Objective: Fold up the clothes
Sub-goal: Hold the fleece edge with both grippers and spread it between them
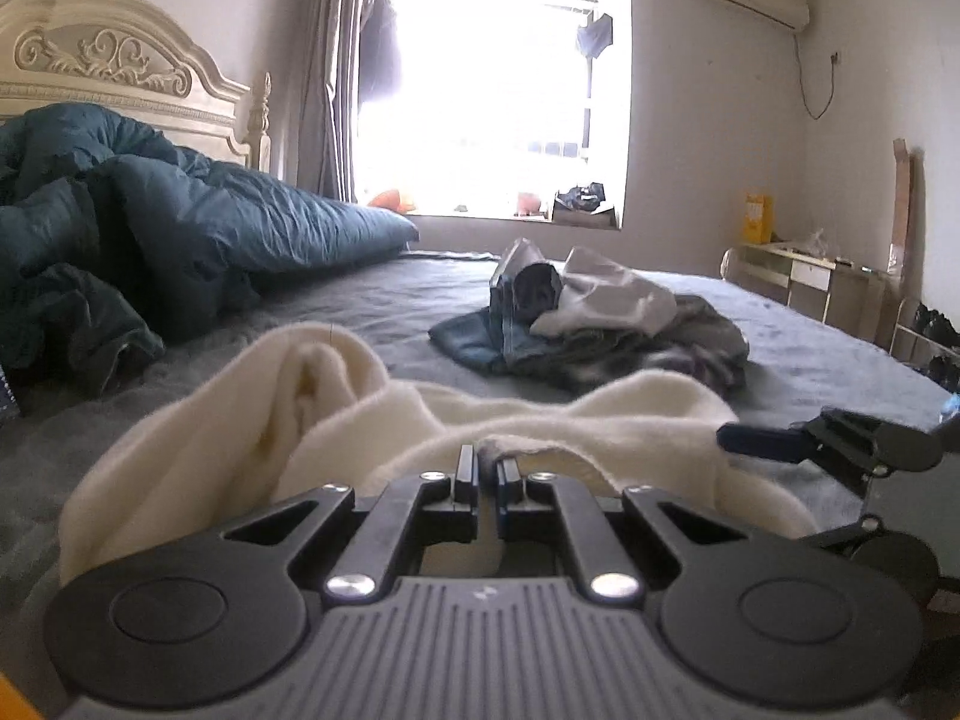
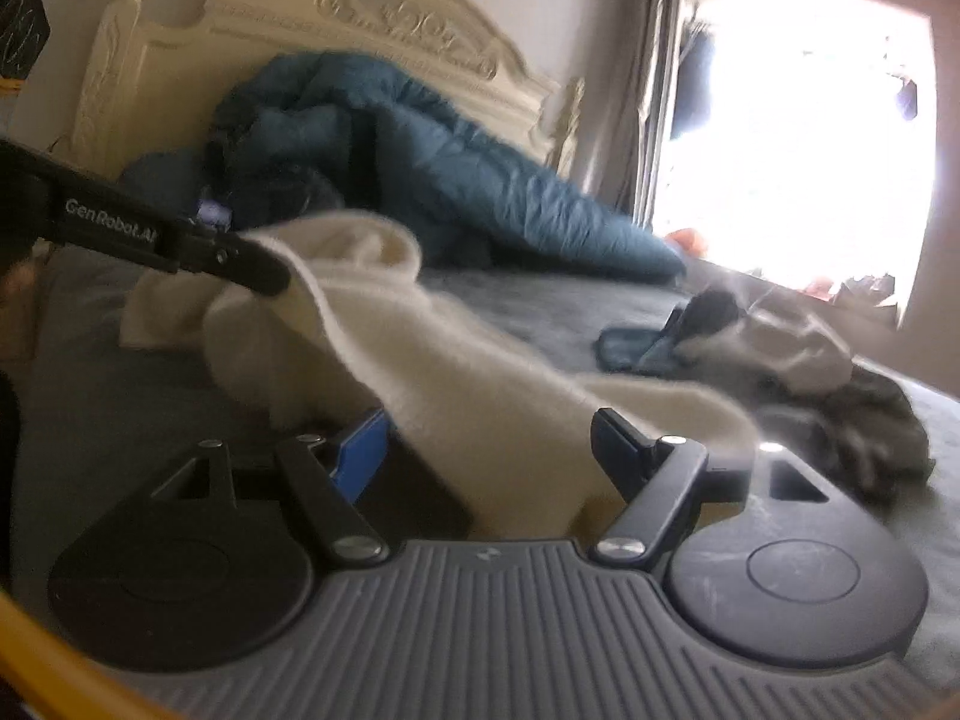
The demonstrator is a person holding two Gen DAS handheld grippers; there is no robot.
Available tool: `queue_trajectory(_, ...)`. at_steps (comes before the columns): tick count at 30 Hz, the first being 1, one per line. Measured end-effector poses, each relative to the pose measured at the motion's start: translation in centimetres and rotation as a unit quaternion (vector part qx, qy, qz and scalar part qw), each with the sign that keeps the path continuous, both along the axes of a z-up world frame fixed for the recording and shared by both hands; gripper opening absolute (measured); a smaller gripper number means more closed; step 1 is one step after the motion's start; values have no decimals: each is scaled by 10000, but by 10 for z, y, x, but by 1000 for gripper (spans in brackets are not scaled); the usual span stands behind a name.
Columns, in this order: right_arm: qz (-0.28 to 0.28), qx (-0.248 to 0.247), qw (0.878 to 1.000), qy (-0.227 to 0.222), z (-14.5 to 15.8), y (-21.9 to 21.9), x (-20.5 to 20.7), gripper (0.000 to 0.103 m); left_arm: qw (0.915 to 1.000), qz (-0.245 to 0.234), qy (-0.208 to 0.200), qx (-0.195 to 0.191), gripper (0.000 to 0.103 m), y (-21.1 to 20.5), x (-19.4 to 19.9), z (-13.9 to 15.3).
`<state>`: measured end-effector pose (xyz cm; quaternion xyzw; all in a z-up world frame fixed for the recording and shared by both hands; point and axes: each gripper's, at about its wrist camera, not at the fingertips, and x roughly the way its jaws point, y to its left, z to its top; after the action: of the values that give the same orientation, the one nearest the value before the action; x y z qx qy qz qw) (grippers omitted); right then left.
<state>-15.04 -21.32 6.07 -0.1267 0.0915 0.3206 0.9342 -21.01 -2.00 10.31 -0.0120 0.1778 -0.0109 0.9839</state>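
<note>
Left wrist view: left gripper (image 1: pixel 486 468) is pinched tight on an edge of the cream sweater (image 1: pixel 372 420), which lies bunched on the grey bedsheet (image 1: pixel 360 300). It's only a thin bite, so I reckon a tug could pull it free. Beyond the sweater sits a pile of unfolded clothes (image 1: pixel 594 324).

Right wrist view: right gripper (image 2: pixel 492 444) is wide, sweater (image 2: pixel 456 384) draped between its jaws, not clamped. The teal duvet (image 2: pixel 420 168), behind the sweater, crowds the folding space.

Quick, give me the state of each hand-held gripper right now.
Left hand-held gripper: shut on an edge of the cream sweater.
Right hand-held gripper: open, jaws wide, with the cream sweater lying between them, not pinched.
</note>
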Motion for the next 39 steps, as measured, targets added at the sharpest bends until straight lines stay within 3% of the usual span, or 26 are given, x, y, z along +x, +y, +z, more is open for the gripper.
queue_trajectory(9,495,597,9968,175,11,16,4,74,9999,-32,94,18,6,-3,-2,-9)
queue_trajectory(12,431,702,9962,267,10,22,11,74,10000,-34,84,3,6,-3,-4,-9)
queue_trajectory(18,-366,460,9983,-28,1,34,18,73,10000,4,7,-77,6,1,-9,-7)
queue_trajectory(23,-1172,435,9920,-187,-4,16,18,75,9999,93,-86,-46,6,1,-12,-6)
queue_trajectory(28,-1720,-150,9848,-172,-20,5,15,73,9998,167,-141,13,6,3,-14,-6)
queue_trajectory(31,-2188,259,9752,-227,-17,-14,18,71,9998,169,-100,12,6,4,-14,-7)
queue_trajectory(34,-2270,923,9695,-97,-8,-31,26,62,9998,193,-64,70,6,2,-13,-11)
queue_trajectory(36,-2197,949,9708,-170,-5,-28,31,39,9998,196,-29,55,7,1,-11,-13)
queue_trajectory(37,-2139,899,9725,-211,-4,-23,32,32,9997,218,-18,85,9,1,-9,-14)
queue_trajectory(39,-1967,871,9762,-288,-2,-14,31,5,9994,299,3,190,14,-1,-5,-17)
